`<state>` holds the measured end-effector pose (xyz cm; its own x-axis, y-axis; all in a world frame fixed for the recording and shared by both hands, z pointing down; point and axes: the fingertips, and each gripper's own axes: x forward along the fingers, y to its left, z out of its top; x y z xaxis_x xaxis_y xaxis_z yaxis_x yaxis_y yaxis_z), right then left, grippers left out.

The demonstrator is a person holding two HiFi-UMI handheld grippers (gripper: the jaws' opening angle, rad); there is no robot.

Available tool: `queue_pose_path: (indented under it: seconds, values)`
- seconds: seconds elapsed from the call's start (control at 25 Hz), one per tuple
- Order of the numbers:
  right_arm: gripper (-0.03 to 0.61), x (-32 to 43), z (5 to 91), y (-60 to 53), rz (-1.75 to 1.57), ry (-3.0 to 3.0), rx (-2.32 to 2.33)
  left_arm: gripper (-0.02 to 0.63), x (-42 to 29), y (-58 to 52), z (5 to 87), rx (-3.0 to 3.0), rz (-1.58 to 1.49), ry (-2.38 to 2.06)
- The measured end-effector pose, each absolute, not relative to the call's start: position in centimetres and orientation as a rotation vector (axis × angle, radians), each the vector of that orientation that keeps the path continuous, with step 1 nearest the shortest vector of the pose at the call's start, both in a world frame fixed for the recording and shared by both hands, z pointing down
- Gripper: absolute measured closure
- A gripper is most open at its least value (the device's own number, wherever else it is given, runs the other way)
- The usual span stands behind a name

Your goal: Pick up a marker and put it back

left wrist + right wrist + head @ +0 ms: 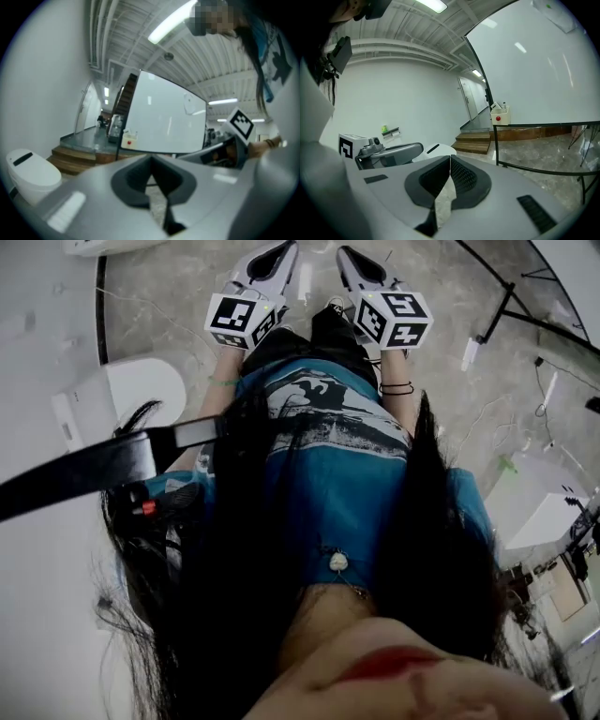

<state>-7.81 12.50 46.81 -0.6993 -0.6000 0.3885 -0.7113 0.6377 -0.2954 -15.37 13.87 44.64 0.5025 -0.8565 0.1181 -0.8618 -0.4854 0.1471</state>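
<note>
The whiteboard (543, 70) is gleaming, its glossy white face throwing back bright streaks. The floor (534, 157) is showing polished, veined stone; the steps (474, 140) are looking like brown wood. The right gripper (450, 161) is wearing smooth matt grey plastic, its pads (461, 177) dimpled and black. The shirt (328, 474) is hanging as soft printed cloth.
</note>
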Motion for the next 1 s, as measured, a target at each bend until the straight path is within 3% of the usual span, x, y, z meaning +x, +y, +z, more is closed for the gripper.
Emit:
queue_pose_path:
  seconds: [1.0]
  values:
    - [0.566, -9.6, 44.7, 14.0, 0.637, -2.566, 1.195, 0.612, -18.5, 14.6, 42.7, 2.598, -0.052, -1.395]
